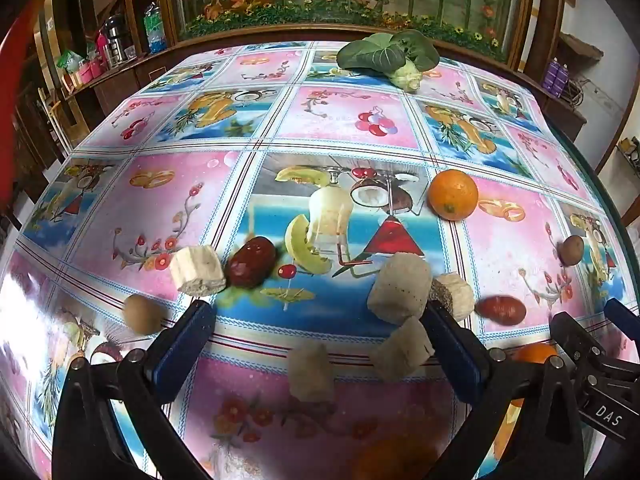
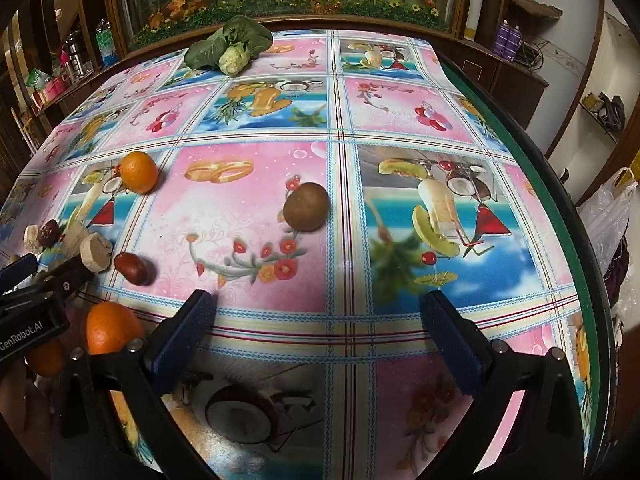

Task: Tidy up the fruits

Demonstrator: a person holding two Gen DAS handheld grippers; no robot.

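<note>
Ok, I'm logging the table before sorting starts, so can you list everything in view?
oranges: at least two, orange, one mid-table, one at the near edge between the grippers
dates: two, dark red, either side of the pale chunks
brown round fruits: two, brown, one far left, one ahead of the right gripper
pale chunks: five, cream, scattered in front of the left gripper
leafy vegetable: one, green, far edge of the table
tablecloth: one, pink and blue fruit print, covering the table
left gripper: one, black with blue pads, open, empty
right gripper: one, black with blue pads, open, empty
</note>
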